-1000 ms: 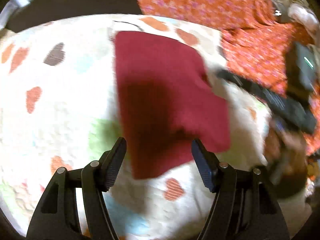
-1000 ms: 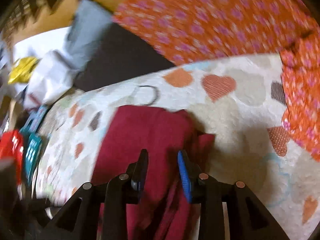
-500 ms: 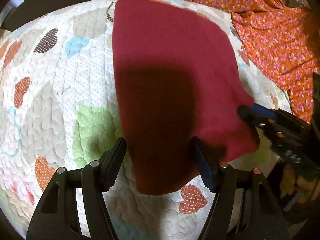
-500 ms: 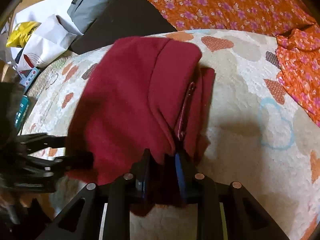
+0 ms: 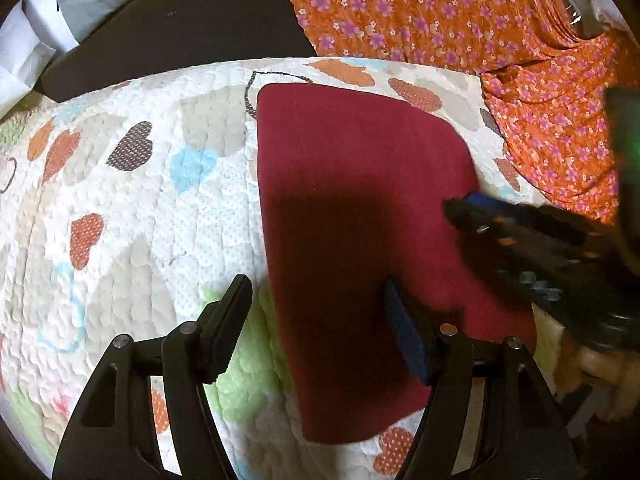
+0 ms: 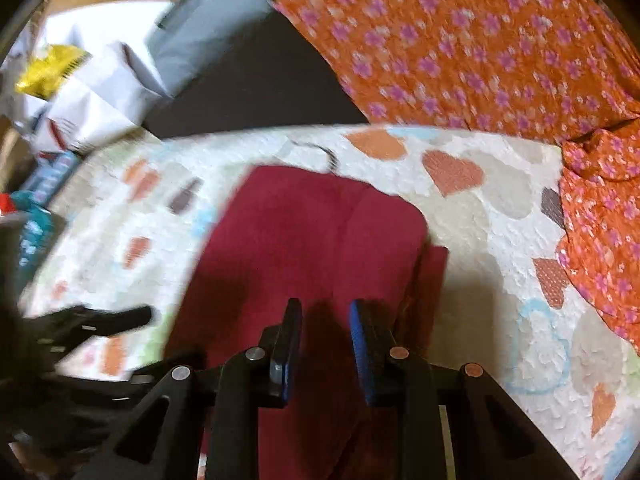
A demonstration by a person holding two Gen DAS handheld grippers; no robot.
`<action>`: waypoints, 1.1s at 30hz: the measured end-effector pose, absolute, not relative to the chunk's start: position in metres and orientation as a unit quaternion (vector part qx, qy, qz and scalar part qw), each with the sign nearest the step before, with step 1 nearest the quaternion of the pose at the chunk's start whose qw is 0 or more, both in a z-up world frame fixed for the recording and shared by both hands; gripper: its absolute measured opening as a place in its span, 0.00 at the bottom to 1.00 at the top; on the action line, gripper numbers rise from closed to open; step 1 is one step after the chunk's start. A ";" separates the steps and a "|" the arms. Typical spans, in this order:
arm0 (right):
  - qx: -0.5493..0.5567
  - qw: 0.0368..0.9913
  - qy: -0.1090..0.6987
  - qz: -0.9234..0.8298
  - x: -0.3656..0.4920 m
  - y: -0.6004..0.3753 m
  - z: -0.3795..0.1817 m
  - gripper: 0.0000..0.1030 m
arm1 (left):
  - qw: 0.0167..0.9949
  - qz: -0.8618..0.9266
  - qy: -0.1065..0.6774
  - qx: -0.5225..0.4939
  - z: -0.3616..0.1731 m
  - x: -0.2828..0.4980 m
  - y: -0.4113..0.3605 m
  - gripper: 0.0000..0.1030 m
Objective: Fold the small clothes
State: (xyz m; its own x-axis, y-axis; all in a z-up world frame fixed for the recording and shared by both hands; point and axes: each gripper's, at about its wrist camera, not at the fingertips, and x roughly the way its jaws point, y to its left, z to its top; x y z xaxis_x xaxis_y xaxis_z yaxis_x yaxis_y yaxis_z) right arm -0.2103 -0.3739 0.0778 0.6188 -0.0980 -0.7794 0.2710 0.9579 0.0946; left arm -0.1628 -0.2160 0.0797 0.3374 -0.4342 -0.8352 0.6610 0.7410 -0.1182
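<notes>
Hovering wide apart, the left tongs (image 5: 316, 328) straddle the near edge of the folded dark-red fabric garment (image 5: 360, 216). The right tongs (image 6: 325, 344) sit narrowly parted above its near end, gripping nothing. Its long axis runs away from both cameras across the white heart-patterned quilt (image 5: 132, 208); orange floral cloth (image 5: 420, 8) lies beyond.

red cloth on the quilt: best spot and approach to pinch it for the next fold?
Probably the near short edge of the red cloth, low and from the near side. It lies flat on the quilt, and that hem sits closest to the open left gripper. Right gripper is open too.
</notes>
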 end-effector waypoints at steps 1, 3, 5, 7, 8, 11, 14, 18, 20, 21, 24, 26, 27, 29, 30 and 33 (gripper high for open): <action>0.108 0.890 0.431 -0.101 -0.207 -0.379 0.070 0.22 | 0.807 -0.339 0.468 0.120 0.078 -0.161 -0.217 0.67; 0.113 0.893 0.425 -0.095 -0.206 -0.384 0.059 0.22 | 0.805 -0.340 0.471 0.118 0.076 -0.158 -0.217 0.67; 0.109 0.896 0.421 -0.092 -0.206 -0.385 0.058 0.22 | 0.805 -0.340 0.472 0.116 0.077 -0.157 -0.219 0.67; 0.109 0.894 0.425 -0.090 -0.207 -0.384 0.060 0.22 | 0.805 -0.340 0.472 0.114 0.078 -0.157 -0.218 0.67; 0.112 0.892 0.428 -0.089 -0.208 -0.384 0.063 0.22 | 0.806 -0.339 0.471 0.112 0.079 -0.158 -0.217 0.67; 0.131 0.889 0.430 -0.088 -0.219 -0.380 0.074 0.22 | 0.810 -0.337 0.468 0.109 0.083 -0.159 -0.213 0.67; 0.126 0.893 0.424 -0.081 -0.236 -0.370 0.084 0.22 | 0.811 -0.334 0.468 0.108 0.083 -0.160 -0.211 0.67; 0.102 0.892 0.428 -0.103 -0.258 -0.357 0.074 0.26 | 0.815 -0.330 0.465 0.108 0.084 -0.163 -0.209 0.67; 0.113 0.883 0.444 -0.104 -0.262 -0.357 0.058 0.27 | 0.818 -0.326 0.462 0.109 0.084 -0.165 -0.208 0.67; 0.125 0.880 0.447 -0.105 -0.264 -0.359 0.053 0.28 | 0.820 -0.323 0.460 0.109 0.085 -0.165 -0.207 0.67; 0.135 0.881 0.442 -0.105 -0.267 -0.360 0.058 0.28 | 0.826 -0.318 0.453 0.109 0.088 -0.166 -0.202 0.67; 0.136 0.886 0.431 -0.105 -0.272 -0.360 0.073 0.29 | 0.831 -0.314 0.447 0.105 0.091 -0.165 -0.199 0.67; 0.132 0.890 0.424 -0.106 -0.273 -0.360 0.081 0.29 | 0.835 -0.311 0.442 0.101 0.093 -0.164 -0.196 0.67; 0.122 0.897 0.407 -0.120 -0.279 -0.360 0.096 0.29 | 0.840 -0.305 0.439 0.091 0.096 -0.161 -0.193 0.67; 0.121 0.899 0.401 -0.127 -0.280 -0.360 0.101 0.31 | 0.841 -0.304 0.439 0.083 0.098 -0.159 -0.191 0.67; 0.131 0.904 0.386 -0.129 -0.284 -0.359 0.112 0.42 | 0.848 -0.303 0.428 0.083 0.104 -0.160 -0.189 0.67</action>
State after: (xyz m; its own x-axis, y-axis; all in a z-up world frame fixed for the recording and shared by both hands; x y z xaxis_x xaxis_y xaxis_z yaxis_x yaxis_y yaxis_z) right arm -0.2839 -0.3592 0.1125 0.6683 -0.1312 -0.7322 0.3340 0.9324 0.1377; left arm -0.1601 -0.1892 0.1039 0.4505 -0.4421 -0.7756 0.5841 0.8030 -0.1184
